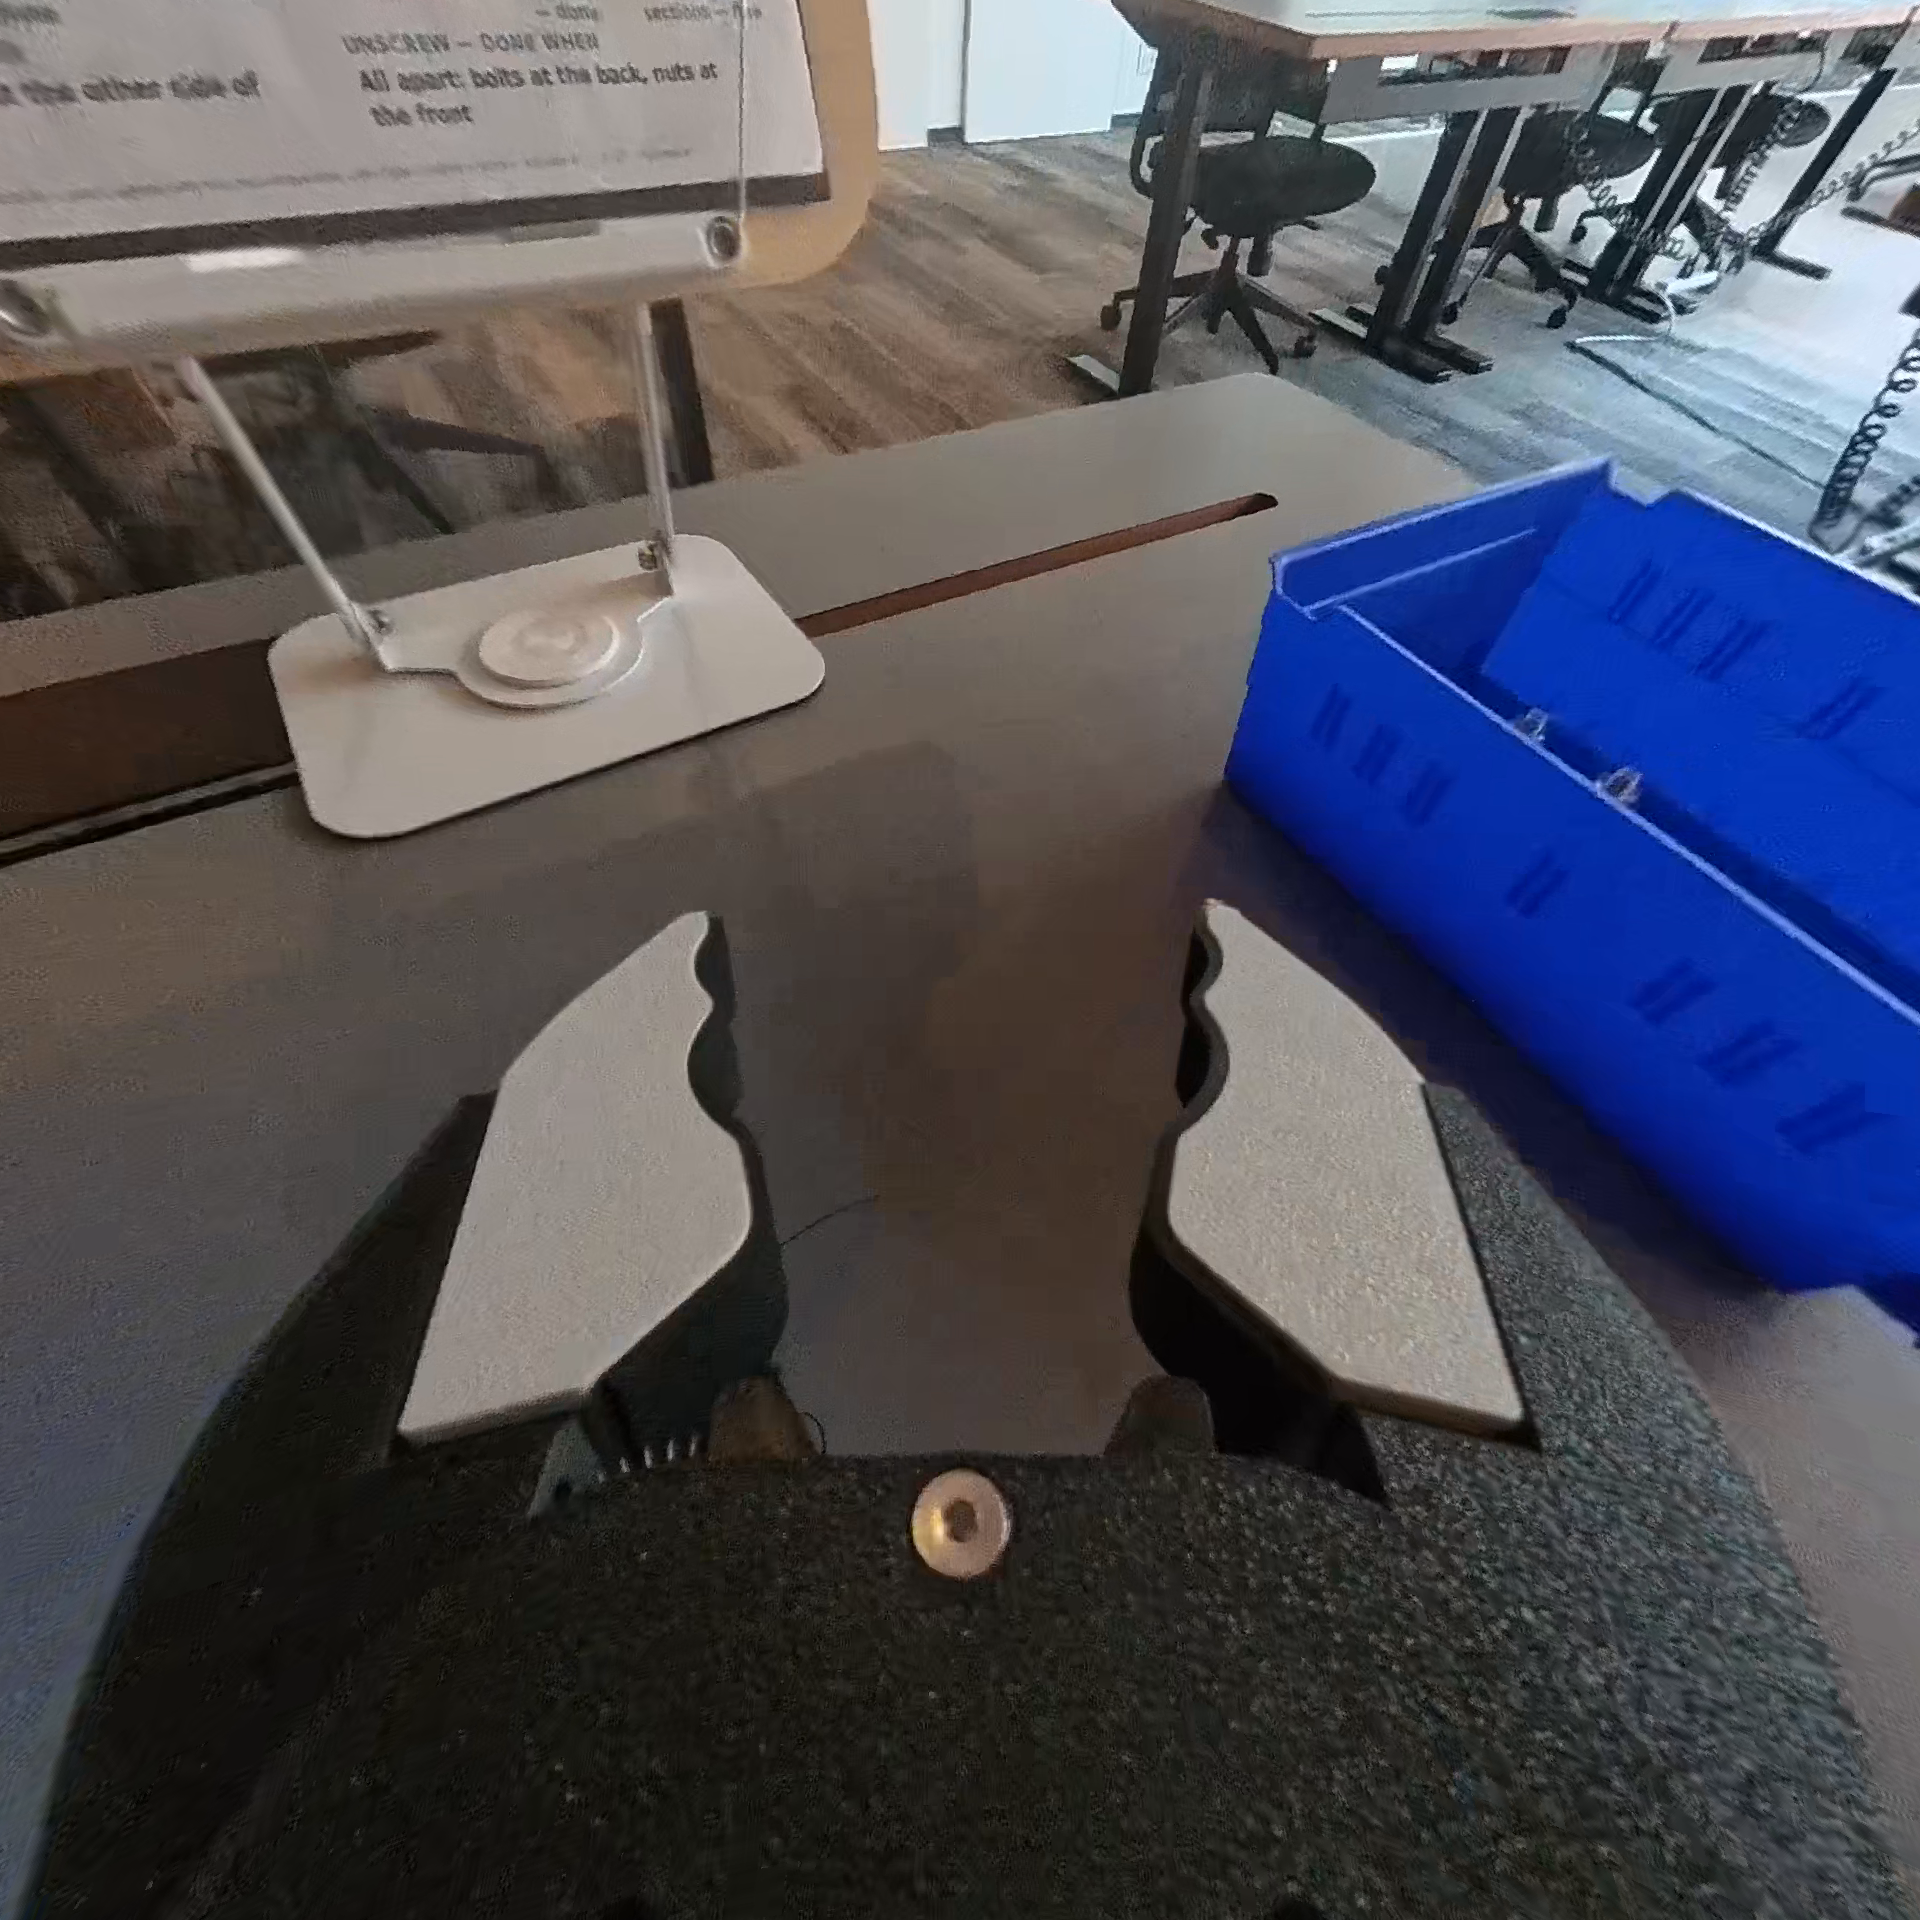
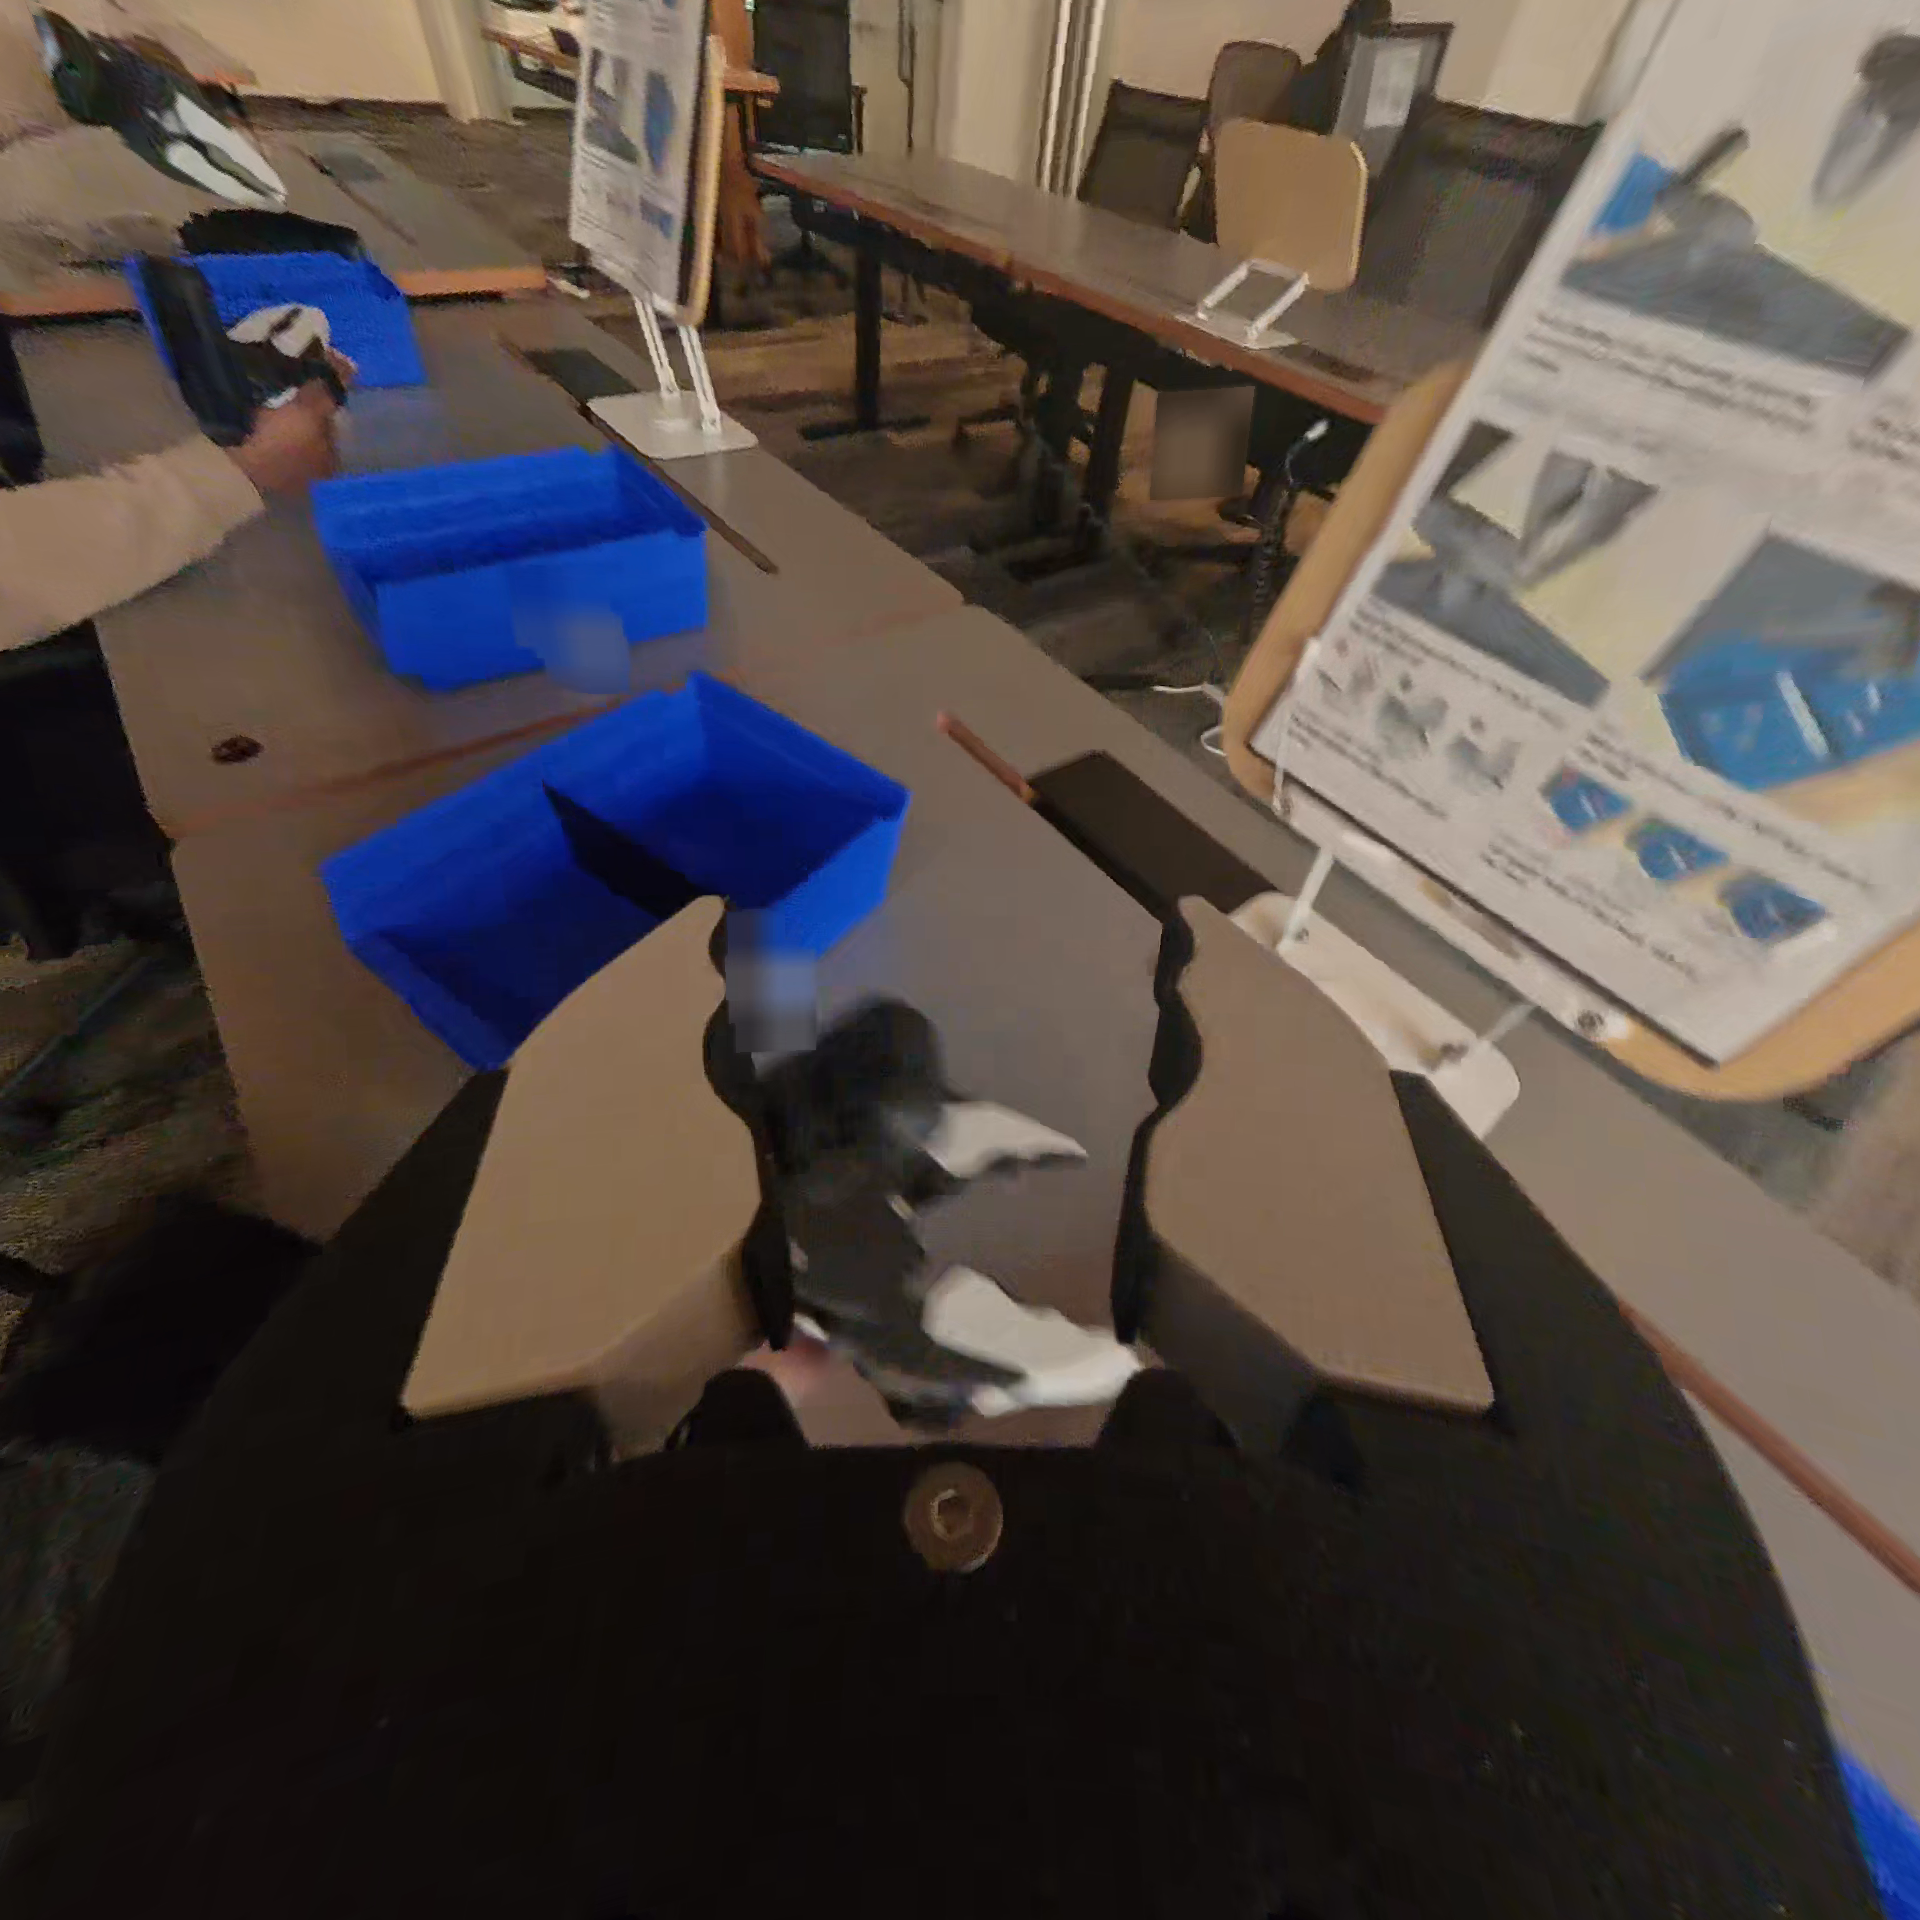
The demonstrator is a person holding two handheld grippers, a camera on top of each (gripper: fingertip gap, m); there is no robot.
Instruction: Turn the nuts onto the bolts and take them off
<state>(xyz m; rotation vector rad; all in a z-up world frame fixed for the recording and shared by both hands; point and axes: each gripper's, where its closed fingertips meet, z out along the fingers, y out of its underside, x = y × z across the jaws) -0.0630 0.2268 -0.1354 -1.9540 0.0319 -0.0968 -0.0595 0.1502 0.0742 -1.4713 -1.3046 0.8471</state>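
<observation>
A: Where is the left gripper [image 1: 961,914] right now?

B: Above the dark counter [image 1: 312,987], with its fingers [image 1: 592,1174] spread wide and only bare counter top between them. It holds nothing.

A: And the right gripper [image 2: 951,914]?

B: The same: fingers [image 2: 613,1174] wide apart and empty. Through the gap, in the right wrist view, the other gripper shows farther off, black with pale finger plates, blurred, and also spread.

A: Where are the nuts and bolts?

B: I can't make any out for sure. In the left wrist view a blue bin [image 1: 1538,914] sits on the counter to the right of the left gripper, near it but not touching. It has a divider inside, and two small clear bits lie along that divider; they are too small to say what they are.

A: Anything else on the counter?

B: A white stand [image 1: 540,696] with a flat base sits far left in the left wrist view and holds up a printed instruction sheet [image 1: 395,104]. A long narrow slot [image 1: 1039,566] runs across the counter behind the base.

A: And the right wrist view?

B: An open blue bin [image 2: 623,883] lies just beyond the left finger, with two more blue bins [image 2: 520,561] farther down the row of counters. On the far left a person's sleeve and hand [image 2: 281,436] hold another gripper. A tilted instruction sheet [image 2: 1621,644] on a stand fills the right side.
</observation>
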